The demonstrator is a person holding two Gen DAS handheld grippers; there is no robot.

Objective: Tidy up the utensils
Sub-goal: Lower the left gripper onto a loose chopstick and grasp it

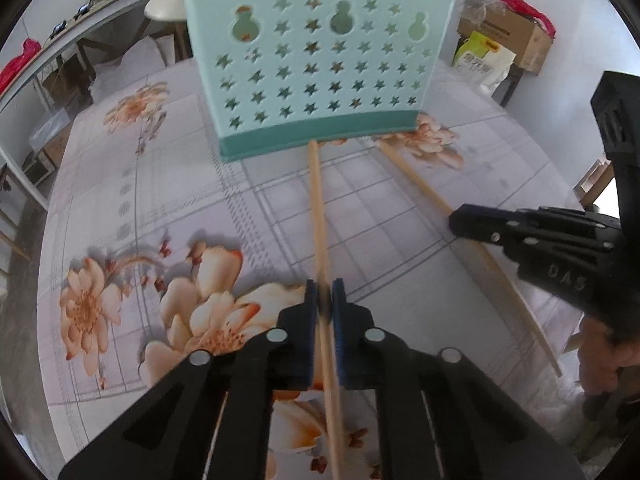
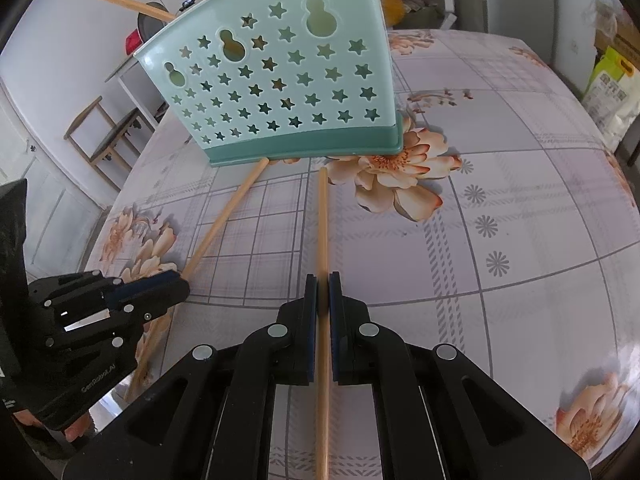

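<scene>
The left gripper is clenched on a wooden chopstick, which is held between the two blue pads and runs forward along the fingers. The far tip of this chopstick is seen just at the dark green base of the utensil holder, touching it or very near; which of the two cannot be told. The right gripper is closed in the same way on a second chopstick, whose tip is pointed toward the base of the holder and is stopped a little before it. In the right wrist view the left gripper is seen at the lower left side, and its chopstick is laid obliquely toward the holder. In the left wrist view the right gripper is seen at the right edge, held by a hand. The holder, a light mint plastic box with star-shaped holes and three gourd-shaped openings, is placed upright on the table, beyond both grippers. More wooden sticks are seen rising above its top rim in the right wrist view. The table is covered by a cloth with grey checks and orange flowers. A cardboard box and a yellow-green bag are seen behind the table.
</scene>
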